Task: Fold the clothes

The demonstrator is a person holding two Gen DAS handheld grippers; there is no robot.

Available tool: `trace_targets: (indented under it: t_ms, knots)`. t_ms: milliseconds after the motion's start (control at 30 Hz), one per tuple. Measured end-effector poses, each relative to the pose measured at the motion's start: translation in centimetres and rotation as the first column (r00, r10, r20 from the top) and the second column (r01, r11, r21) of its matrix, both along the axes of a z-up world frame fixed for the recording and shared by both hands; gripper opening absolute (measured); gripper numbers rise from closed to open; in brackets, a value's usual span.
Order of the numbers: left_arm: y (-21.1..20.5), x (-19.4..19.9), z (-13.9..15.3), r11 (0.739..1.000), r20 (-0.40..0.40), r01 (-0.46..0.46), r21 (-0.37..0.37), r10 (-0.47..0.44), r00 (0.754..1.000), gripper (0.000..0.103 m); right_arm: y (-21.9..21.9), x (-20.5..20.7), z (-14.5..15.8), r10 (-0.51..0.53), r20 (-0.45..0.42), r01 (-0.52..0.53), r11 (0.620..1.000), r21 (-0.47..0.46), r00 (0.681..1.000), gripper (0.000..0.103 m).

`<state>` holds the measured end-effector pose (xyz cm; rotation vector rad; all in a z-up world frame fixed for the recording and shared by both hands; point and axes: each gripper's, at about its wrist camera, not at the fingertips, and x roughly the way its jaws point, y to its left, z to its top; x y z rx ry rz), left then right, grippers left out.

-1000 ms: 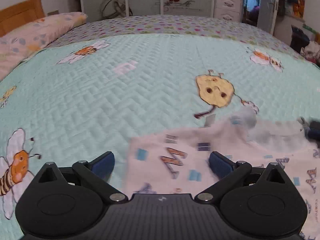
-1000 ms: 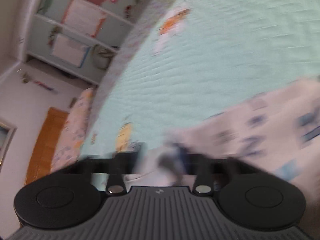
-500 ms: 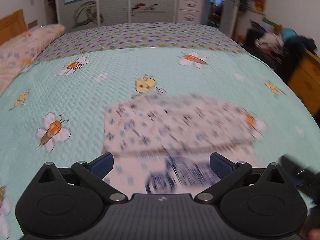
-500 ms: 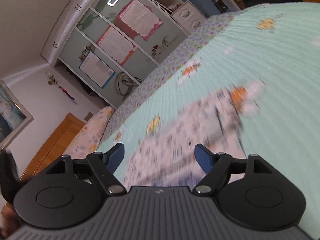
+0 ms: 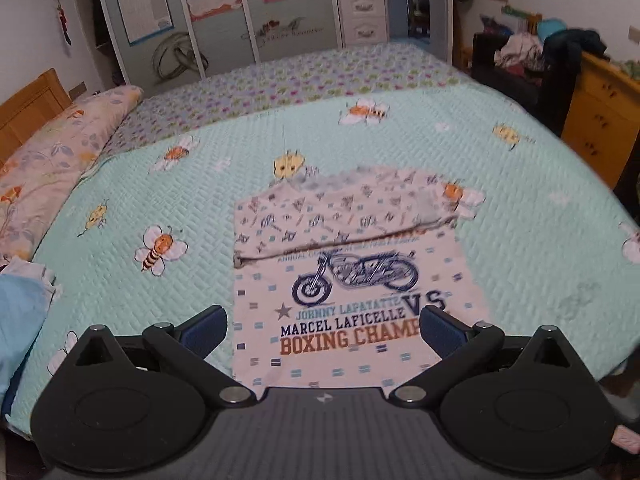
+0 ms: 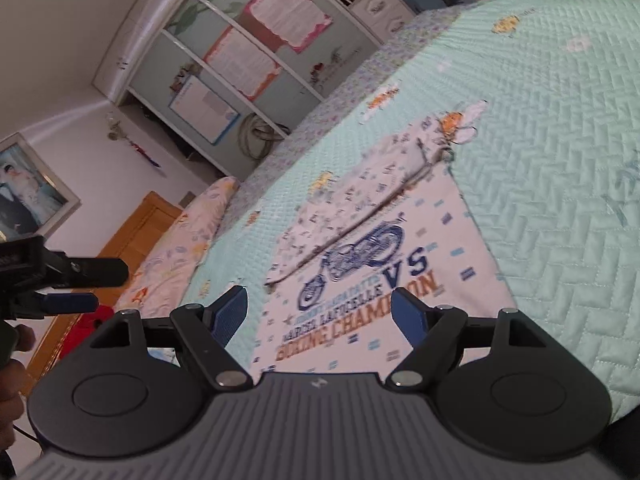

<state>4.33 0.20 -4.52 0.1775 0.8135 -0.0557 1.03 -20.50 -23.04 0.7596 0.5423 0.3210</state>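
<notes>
Landmark: quilted mint bedspread [image 5: 132, 184] with bee prints, covering the bed; every place below is given against it.
T-shirt [image 5: 352, 304]: lies flat on the bedspread, on its near half, just short of the near edge. Its far part is folded over toward the viewer, so patterned fabric covers the chest above the motorcycle print; the words "BOXING CHAMP" show nearer. The fold's hem runs straight across the shirt.
Left gripper [image 5: 322, 326]: raised above the bedspread's near edge, blue pads spread wide, nothing between them; the shirt lies below, untouched.
Right gripper [image 6: 320, 312]: also above the near edge, tilted; the jaws stand spread apart and empty, with the shirt lying under them.
Pillow [image 5: 52, 160]: floral, along the bedspread's left side, against the wooden headboard [image 5: 28, 108].
Light blue cloth [image 5: 20, 320]: at the bedspread's near left corner.
Wardrobe [image 5: 224, 12]: past the bedspread's far end, posters on its doors.
Yellow dresser [image 5: 600, 120]: off the bedspread's right side.
</notes>
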Motion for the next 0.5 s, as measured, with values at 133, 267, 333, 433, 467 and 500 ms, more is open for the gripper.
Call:
trace_targets:
  t_ms: [133,267,333,433,467,500]
  knots:
    - [-0.2,-1.6,2.0,1.0,0.045,0.004,-0.015,-0.003,0.999,0.102,0.2,-0.4,0.3,0.003,0.007,-0.003,1.0,0.01,1.0,0.08]
    - [-0.2,-2.5,3.1,1.0,0.068,0.002,-0.025,0.0,0.998,0.102,0.1,-0.9,0.3,-0.006,0.004,0.006,1.0,0.019,1.0,0.081]
    - [-0.1,-2.9,3.4,1.0,0.075,-0.003,-0.028,0.005,0.997,0.102,0.2,-1.1,0.4,-0.004,0.007,0.004,1.0,0.021,1.0,0.081]
    - [0.0,-3.4,3.9,0.999,0.088,-0.009,-0.037,0.013,0.996,0.102,0.3,-1.4,0.4,0.002,0.008,-0.002,1.0,0.027,1.0,0.081]
    - [0.0,-3.6,4.1,0.999,0.091,-0.009,-0.04,0.013,0.996,0.102,0.2,-1.4,0.4,0.003,0.006,-0.003,0.999,0.036,1.0,0.081]
    - [-0.1,-3.8,4.2,0.999,0.095,-0.008,-0.042,0.012,0.995,0.102,0.2,-1.5,0.5,0.003,0.004,-0.003,0.999,0.042,1.0,0.081]
